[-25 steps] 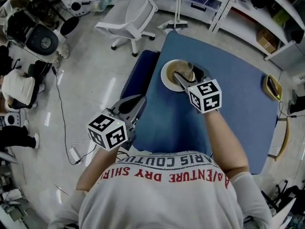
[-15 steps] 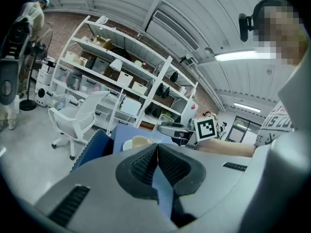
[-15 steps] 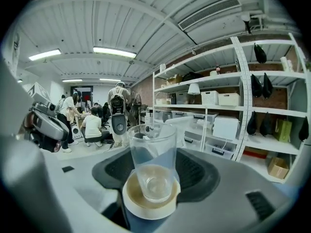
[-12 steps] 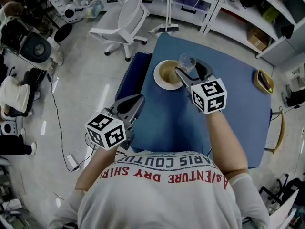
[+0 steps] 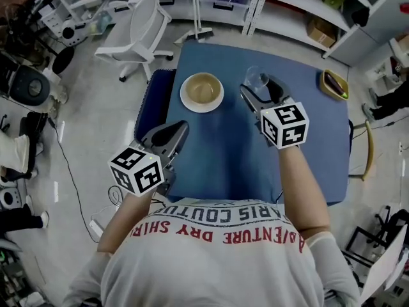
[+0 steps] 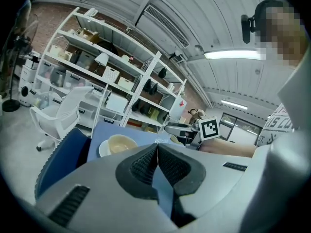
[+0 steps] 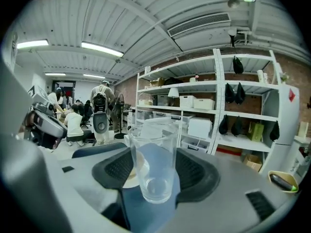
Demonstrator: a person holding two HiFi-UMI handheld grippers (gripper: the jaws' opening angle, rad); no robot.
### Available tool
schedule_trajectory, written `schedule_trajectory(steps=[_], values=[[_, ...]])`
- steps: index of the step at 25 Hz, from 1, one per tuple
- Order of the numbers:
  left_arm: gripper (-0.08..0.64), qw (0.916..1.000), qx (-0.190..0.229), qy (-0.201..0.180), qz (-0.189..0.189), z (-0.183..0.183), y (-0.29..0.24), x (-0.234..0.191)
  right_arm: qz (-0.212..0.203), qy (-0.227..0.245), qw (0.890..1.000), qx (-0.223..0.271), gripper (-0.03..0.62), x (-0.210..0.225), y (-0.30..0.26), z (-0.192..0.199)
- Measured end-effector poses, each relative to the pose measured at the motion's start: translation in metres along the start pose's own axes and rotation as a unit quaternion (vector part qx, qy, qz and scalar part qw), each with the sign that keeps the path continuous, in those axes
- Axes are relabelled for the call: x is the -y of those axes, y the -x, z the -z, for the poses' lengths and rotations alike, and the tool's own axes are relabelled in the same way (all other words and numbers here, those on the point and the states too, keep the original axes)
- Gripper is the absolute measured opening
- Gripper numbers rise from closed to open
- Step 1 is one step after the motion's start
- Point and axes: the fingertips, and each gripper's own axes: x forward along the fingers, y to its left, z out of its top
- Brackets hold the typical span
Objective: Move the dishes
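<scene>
Blue table (image 5: 223, 158) – one clear glass (image 7: 153, 164), upright, clamped between the wide-set jaws of the right gripper (image 5: 258, 88), near the one tan bowl (image 5: 202, 88) that sits on one white plate (image 5: 183, 98), bare tabletop between them. One yellow tray (image 5: 334, 84) at the far right corner, well apart. Left gripper (image 5: 177, 132) at the near left edge – jaws pressed together, holding nothing. Beside the table: one dark blue seat (image 5: 153, 101), one white office chair (image 5: 137, 24); shelving (image 5: 287, 5) beyond
</scene>
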Motion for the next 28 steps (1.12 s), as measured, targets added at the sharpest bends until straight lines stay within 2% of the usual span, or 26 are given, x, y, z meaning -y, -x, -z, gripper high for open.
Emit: schedule_trajectory(steps=[8,17,28], values=[[0.026,0.999,-0.026,-0.013,0.033,0.005,-0.031,0.025,0.058,-0.03,0.998,-0.024,0.279,0.055,0.035,0.039],[0.026,0.998,-0.046,-0.009,0.041,0.015,-0.055,0.035,0.105,-0.076,0.99,-0.05,0.279,0.113,0.053,0.087],[0.026,0.9978,-0.058,-0.007,0.03,0.019,-0.061,0.024,0.124,-0.112,0.985,-0.049,0.281,0.135,0.041,0.125]])
